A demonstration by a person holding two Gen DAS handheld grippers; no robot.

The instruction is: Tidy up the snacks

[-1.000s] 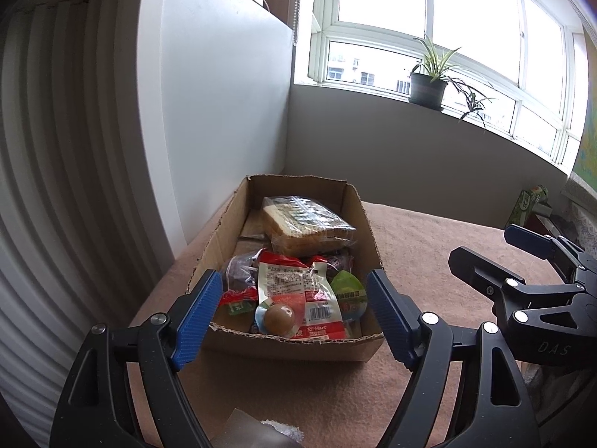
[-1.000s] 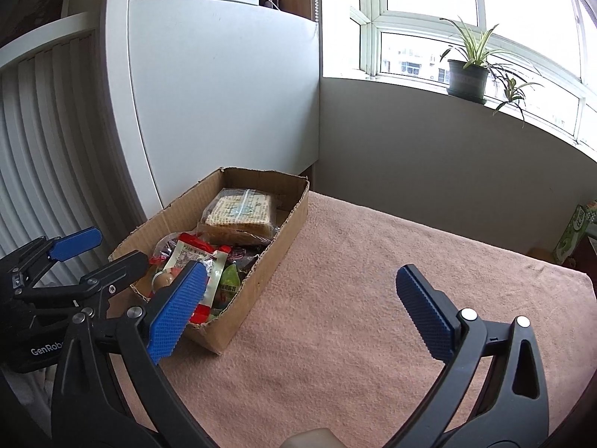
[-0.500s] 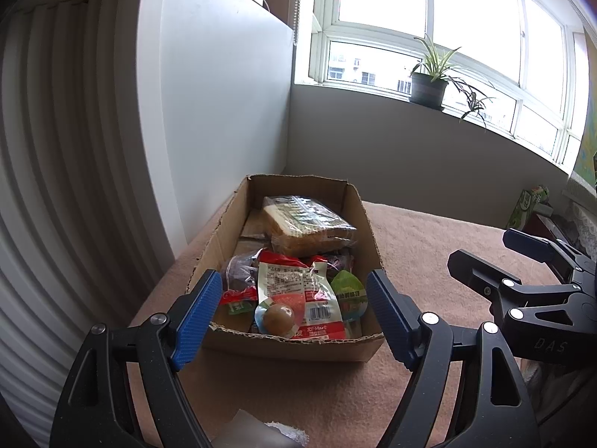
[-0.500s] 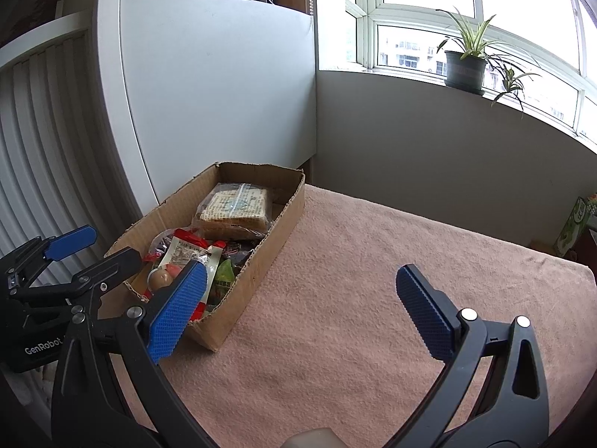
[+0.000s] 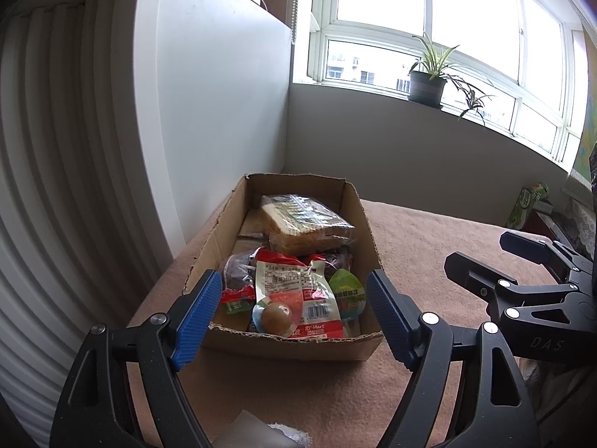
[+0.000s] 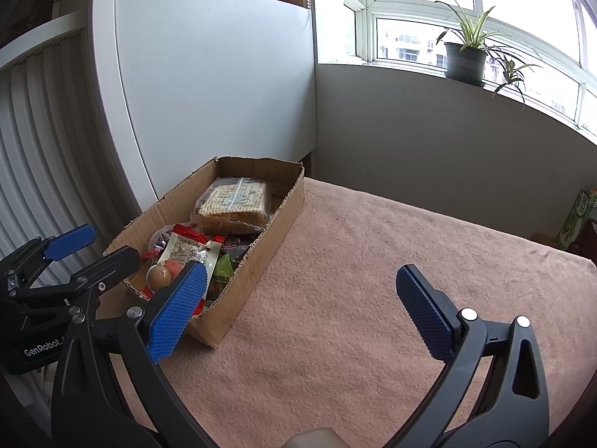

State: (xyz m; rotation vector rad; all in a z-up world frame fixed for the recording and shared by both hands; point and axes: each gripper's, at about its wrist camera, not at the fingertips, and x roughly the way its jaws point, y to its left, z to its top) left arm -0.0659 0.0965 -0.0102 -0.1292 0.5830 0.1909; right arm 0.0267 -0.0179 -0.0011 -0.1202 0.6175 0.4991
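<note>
- I've got the left gripper point(image 5: 291, 313) parked short of the cardboard box point(image 5: 298, 347), jaws wide apart, nothing between the pads.
- Right gripper point(image 6: 300, 308) likewise: jaws spread wide, empty, hovering over bare pink table cover point(image 6: 373, 261).
- Box sits at 12 o'clock from the left wrist camera, at 10 o'clock from the right one, long axis running away toward the wall.
- Contents, near end: red-and-white snack pouch point(image 5: 294, 291) on top, a round brown ball-shaped snack point(image 5: 276, 317) against its lower edge, a green-lidded cup point(image 5: 349, 291) at 3 o'clock of the pouch, a dark wrapped item point(image 5: 238, 272) at 9 o'clock.
- Far end: bagged bread slices point(image 5: 302, 227) lying across the box (resting partly on the packs beneath).
- No snacks left loose on the cover that I can see, so my read is that loading is done or nearly so; what's left is tidying inside the box.
- Next move, if any: go for the pouch on top first; it's slack film, so I'd pinch an edge, not the middle.
- Watch the near cardboard wall: the left pads sit right at its corners.
</note>
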